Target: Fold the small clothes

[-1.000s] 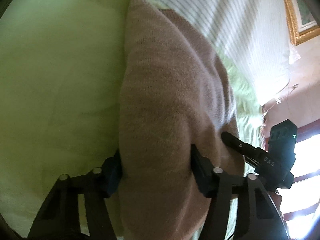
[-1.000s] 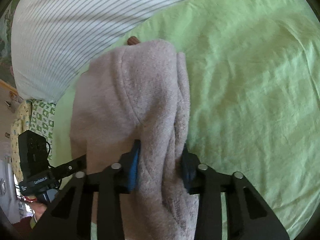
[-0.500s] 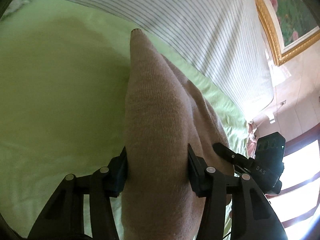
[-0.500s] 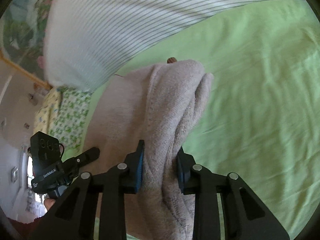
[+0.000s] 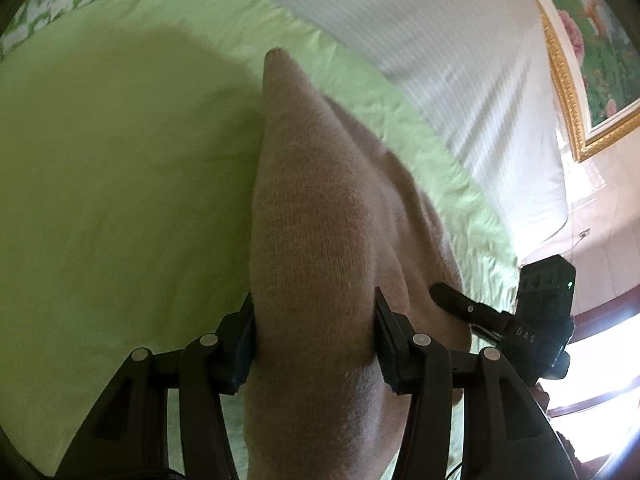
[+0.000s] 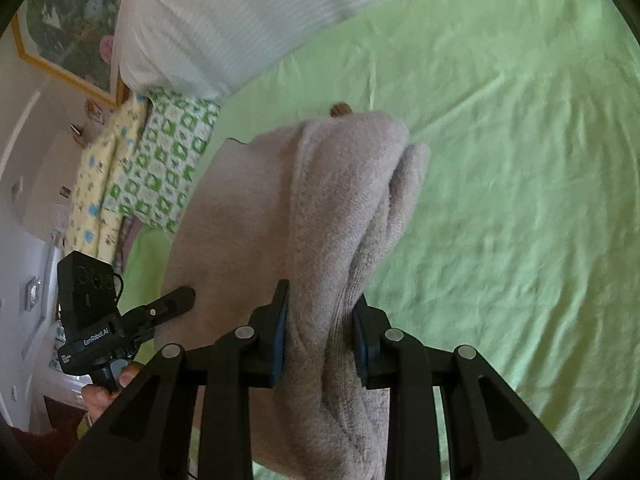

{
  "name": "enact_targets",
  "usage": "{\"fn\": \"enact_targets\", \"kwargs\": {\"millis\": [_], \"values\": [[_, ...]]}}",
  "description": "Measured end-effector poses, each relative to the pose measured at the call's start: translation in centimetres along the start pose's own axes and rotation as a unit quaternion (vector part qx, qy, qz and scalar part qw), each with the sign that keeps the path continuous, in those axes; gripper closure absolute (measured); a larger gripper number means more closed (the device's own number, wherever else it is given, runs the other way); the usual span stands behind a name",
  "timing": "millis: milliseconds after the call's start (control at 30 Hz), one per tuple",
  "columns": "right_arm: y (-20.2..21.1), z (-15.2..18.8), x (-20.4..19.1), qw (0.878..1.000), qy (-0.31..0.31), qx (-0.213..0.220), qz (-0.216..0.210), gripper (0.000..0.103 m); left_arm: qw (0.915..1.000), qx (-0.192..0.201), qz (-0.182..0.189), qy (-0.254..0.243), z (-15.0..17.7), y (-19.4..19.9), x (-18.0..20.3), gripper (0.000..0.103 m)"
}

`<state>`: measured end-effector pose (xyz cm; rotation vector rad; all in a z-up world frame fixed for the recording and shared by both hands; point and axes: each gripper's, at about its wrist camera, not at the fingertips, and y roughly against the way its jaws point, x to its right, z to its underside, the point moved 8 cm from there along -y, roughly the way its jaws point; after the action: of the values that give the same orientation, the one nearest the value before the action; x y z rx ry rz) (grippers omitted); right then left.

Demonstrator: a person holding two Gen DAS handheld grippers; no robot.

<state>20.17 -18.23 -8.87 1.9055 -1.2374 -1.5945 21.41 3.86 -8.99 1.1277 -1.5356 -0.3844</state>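
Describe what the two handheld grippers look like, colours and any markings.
Both are matte black with angular, cut-out finger arms joined by silver rivets. The right gripper has blue pads inside its jaws. The left gripper shows dark pads. Seen from the other's camera, each has a boxy black body with white lettering; a thin black cable loops off the left one.

left tongs (image 5: 314,344) clamped on bunched beige knit garment (image 5: 316,216), fabric lifted over green bedsheet (image 5: 120,168); right tongs (image 5: 452,300) gripping its far edge at lower right; striped pillow (image 5: 440,40) behind, gold-framed picture (image 5: 592,52) upper right
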Motion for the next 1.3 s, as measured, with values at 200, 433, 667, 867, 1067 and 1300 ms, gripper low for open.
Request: {"fn": "enact_targets", "kwargs": {"millis": [200,433,667,867,1067,1300], "values": [[-0.4,0.7,1.9,1.0,-0.013,-0.008,0.003,0.074,0.9999,-0.007,-0.004,-0.009,0.4,-1.5,-1.1,0.051],[-0.5,0.7,1.9,1.0,0.002,-0.005,0.022,0.071,0.9999,-0.017,0.001,-0.004,0.3,-1.9,-1.5,0.045],[0.4,0.8,1.5,0.999,-0.013,0.005,0.033,0.065,0.9993,-0.012,-0.035,-0.011,0.2,-1.4,0.0,0.04],[2.9,1.1,1.4,0.998,-0.017,0.03,0.05,0.065,0.9985,-0.006,-0.049,-0.023,1.3,0.5,0.0,0.042],[5.6,2.3,0.5,0.996,-0.007,0.054,0.067,0.065,0.9975,-0.011,-0.061,-0.034,3.1,2.0,-0.6,0.042],[6.9,5.4,-0.9,0.994,0.023,0.057,0.094,0.065,0.9965,-0.019,-0.068,-0.045,5.0,3.0,-1.3,0.042]]}}
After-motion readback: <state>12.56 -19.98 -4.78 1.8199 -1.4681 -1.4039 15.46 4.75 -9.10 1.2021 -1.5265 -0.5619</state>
